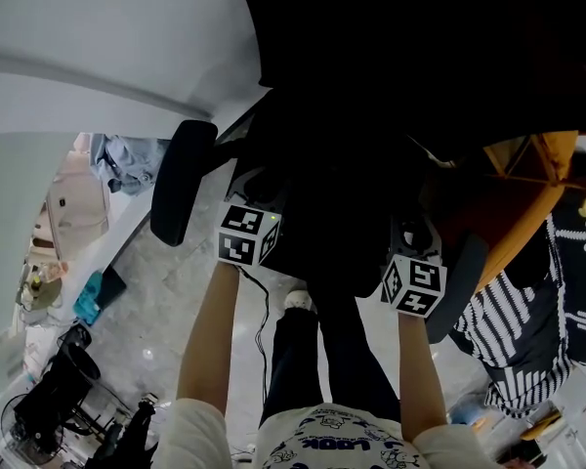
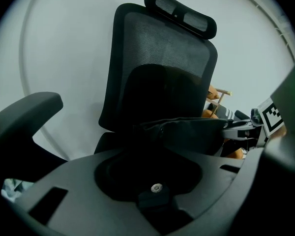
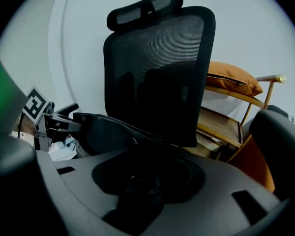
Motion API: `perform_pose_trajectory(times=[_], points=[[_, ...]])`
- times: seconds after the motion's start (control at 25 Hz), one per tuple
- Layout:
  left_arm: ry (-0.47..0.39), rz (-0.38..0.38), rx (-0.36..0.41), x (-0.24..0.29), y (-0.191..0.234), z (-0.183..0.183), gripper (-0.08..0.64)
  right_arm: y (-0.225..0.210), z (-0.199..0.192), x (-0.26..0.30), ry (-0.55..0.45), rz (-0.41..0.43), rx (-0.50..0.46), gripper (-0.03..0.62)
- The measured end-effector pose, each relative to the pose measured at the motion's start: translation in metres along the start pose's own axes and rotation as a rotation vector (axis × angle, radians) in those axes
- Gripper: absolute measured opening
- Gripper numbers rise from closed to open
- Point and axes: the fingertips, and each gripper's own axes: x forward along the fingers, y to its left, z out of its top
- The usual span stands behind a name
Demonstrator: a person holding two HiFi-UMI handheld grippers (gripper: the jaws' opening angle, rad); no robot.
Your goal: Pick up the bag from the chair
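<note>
Left tool (image 3: pixel 64 122), right tool (image 2: pixel 237 127) — limp fabric bag (image 2: pixel 187 132)

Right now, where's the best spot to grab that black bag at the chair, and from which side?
Its two ends, left claw and right claw each from its own side: the bag stretches wide before the backrest, which blocks the rear.

Diffuse light is brightening the pale wall (image 2: pixel 59 43) while the black chair (image 3: pixel 157 73) and bag (image 2: pixel 187 132) are reading underexposed, fisheye distortion is bending edges, and vignetting is ringing both gripper views.
</note>
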Motion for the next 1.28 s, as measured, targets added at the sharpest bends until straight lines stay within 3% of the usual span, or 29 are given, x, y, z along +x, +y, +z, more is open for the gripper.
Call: perform_pose_trajectory(times=[0.52,0.92,1.28], points=[[-0.015,0.048,0.015,-0.07,-0.017,0.002,0.084,0.023,0.017,-0.053,-0.011,0.018,-0.027,0.138],[-0.148,0.09,0.049,-0.17,-0.026,0.059,0.081,0.061,0.092,-0.13,-0.16,0.025,-0.11,0.13],[-0.302,0.114,0.07,-0.293,-0.048,0.118,0.075,0.104,0.161,-0.235,-0.296,0.025,-0.116,0.127]])
